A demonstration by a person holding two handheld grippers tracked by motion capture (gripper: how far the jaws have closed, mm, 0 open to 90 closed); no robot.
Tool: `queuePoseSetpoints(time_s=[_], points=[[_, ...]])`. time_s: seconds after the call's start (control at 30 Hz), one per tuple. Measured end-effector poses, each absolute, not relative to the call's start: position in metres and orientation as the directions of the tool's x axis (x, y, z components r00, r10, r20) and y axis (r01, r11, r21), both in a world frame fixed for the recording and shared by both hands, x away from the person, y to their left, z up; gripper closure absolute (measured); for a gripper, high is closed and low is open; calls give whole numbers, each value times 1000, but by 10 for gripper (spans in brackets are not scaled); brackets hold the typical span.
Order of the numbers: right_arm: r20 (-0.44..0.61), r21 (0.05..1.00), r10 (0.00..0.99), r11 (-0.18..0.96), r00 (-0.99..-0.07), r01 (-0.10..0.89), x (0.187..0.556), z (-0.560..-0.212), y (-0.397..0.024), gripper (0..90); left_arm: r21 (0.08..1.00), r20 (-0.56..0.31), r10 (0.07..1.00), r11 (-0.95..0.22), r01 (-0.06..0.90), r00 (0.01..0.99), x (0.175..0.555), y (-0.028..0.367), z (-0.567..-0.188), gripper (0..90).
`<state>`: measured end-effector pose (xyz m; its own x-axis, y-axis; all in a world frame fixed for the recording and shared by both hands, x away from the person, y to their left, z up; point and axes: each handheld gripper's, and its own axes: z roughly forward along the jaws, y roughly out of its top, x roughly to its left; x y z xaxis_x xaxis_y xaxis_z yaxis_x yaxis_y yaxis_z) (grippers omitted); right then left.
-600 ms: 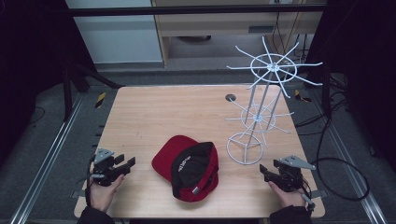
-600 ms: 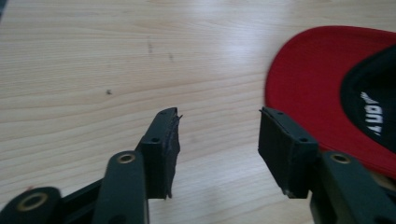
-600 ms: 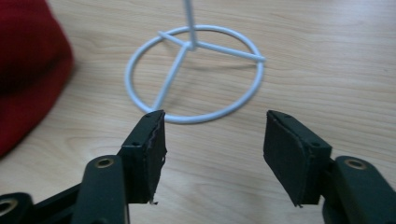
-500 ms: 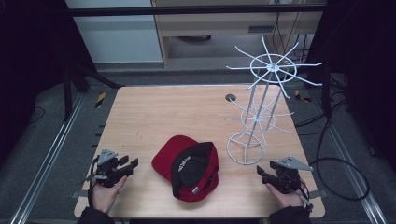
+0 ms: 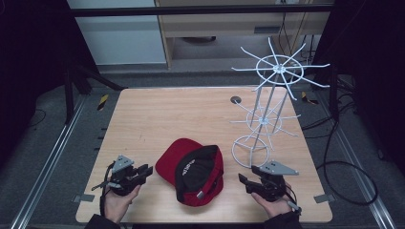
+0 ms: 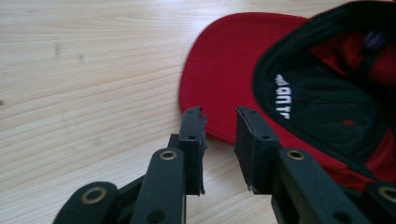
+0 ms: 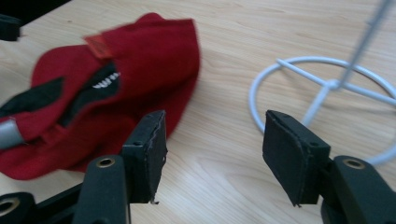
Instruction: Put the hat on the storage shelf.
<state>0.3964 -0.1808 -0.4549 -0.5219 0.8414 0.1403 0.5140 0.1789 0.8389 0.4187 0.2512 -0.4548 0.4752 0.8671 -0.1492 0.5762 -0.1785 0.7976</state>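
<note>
At the near edge of the pale wooden desk, the left gripper sits in the person's left hand, its jaws a narrow gap apart with nothing between them, pointing toward the brim of the cap. The right gripper sits in the right hand, its jaws standing wide and empty above bare wood.

Between the two grippers lies the red cloth baseball cap with a black lining, upside down on the desk, brim toward the left gripper and well clear of both sets of jaws. White lettering runs along the black inner band; in the left gripper view it reads upside down and is cut off by the fold, so the word cannot be made out. In the right gripper view the cap is blurred, with a small red tab and a grey strap end at its back.

Just beyond the right gripper stands the white wire display rack with a ring base and radiating spokes; its base ring lies close to the cap's far side. Farther back, a small round grey grommet is set in the desk. Behind the desk the room is dark; cables trail on the floor at right.
</note>
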Motion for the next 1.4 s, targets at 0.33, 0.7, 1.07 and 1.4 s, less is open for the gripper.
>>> queuePoseSetpoints(time_s=[0.33,0.7,1.07,1.4], points=[[149,852,805,190,-574,488,407,-436,-147,349,778,-124,842,-246,578,525,411,221,-457,702],[139,846,786,222,-602,485,427,-423,-107,279,735,-117,832,-295,610,543,400,201,-464,559],[150,780,806,259,-572,569,443,-448,-102,457,730,-118,826,-305,612,552,400,189,-470,454],[90,805,777,311,-623,505,439,-442,-102,766,727,-104,825,-318,609,555,406,189,-473,489]])
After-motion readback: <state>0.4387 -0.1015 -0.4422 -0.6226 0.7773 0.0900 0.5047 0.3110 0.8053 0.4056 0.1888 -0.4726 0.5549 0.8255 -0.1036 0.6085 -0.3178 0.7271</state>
